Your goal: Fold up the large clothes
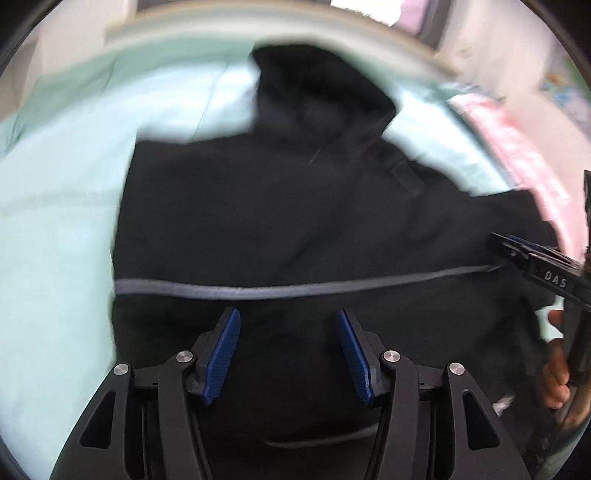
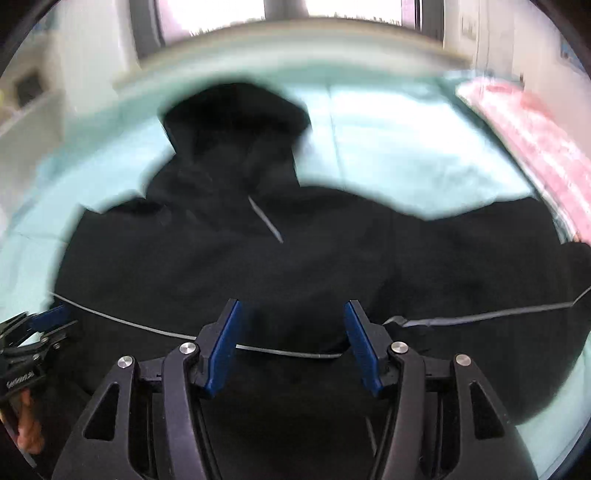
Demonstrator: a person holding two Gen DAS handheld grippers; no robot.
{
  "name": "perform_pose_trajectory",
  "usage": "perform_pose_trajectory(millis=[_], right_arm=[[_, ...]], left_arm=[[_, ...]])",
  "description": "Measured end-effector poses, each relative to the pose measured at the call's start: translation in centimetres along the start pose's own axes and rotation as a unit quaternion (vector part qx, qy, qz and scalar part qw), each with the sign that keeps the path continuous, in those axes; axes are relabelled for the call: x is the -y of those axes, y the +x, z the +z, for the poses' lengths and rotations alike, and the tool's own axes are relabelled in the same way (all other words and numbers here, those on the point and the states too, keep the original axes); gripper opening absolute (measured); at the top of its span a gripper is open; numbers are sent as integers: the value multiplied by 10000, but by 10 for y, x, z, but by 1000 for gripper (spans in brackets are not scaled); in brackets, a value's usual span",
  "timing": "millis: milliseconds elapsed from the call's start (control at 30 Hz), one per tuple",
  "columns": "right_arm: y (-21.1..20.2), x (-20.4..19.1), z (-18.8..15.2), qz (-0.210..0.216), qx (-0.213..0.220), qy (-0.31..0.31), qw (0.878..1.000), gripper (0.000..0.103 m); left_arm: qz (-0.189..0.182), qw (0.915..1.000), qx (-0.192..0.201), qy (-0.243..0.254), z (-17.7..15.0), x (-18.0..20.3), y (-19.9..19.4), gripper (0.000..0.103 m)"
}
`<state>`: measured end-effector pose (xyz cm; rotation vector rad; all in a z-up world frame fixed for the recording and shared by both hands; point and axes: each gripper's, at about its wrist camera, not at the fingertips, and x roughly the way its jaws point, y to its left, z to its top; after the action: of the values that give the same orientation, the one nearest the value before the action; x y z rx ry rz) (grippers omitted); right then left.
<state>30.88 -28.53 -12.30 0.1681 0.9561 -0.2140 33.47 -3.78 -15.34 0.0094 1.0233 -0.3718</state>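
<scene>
A black hooded jacket lies spread on a mint green sheet, hood toward the far side. A grey trim line crosses its lower part. My left gripper is open and empty above the jacket's lower middle. The right gripper shows at the right edge of the left wrist view. In the right wrist view the jacket fills the middle and my right gripper is open and empty just above the grey hem line. The left gripper shows at the left edge there.
A pink patterned cloth lies along the right side of the sheet; it also shows in the right wrist view. White furniture stands at the far left. A bright window lies beyond the bed.
</scene>
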Motion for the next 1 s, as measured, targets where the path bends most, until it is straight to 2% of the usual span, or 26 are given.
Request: perform_pose_trajectory(millis=[67,133,233,333,400,433,500,567,633,667,833,900,1000], right_arm=[[45,7,-14,-150,-581,79,9982,57],[54,17,-20,100,-545,264,9981,57],[51,18,-17,32,-649,296,9974,55],[29,13,-18,128,-493,207,9985,54],[6,12,-22,324,-207,152,9991,55],[-8,10,-25,268,-40,69,9996,55],[-23,7,-31,-45,121,-80,9999,55],[-21,10,-38,-139,36,-167,9998,55],[9,14,-53,-310,-443,-166,9984,54],[20,17,-59,-252,-539,-128,9981,55],[22,10,-69,-413,-322,-178,9985,55],[20,13,-71,-299,-295,-99,9991,55],[4,31,-78,112,-235,160,9995,56]], left_arm=[[-90,9999,111,-8,-7,-5,8,56],[-65,9999,60,-47,-4,-6,9,56],[64,9999,87,59,-7,-4,7,56],[207,9992,225,267,-11,1,-9,56],[-71,9987,411,283,-15,6,-29,56],[-194,9980,528,289,-18,10,-39,56],[-210,9972,675,253,-24,13,-49,56],[-182,9982,545,176,-27,14,-41,56],[-5,9999,106,79,-30,11,-10,56],[-26,10000,80,53,-32,8,-3,57],[273,9991,241,232,-35,18,-2,58],[326,9987,305,251,-38,19,-7,58],[542,9973,387,314,-42,29,-25,58]])
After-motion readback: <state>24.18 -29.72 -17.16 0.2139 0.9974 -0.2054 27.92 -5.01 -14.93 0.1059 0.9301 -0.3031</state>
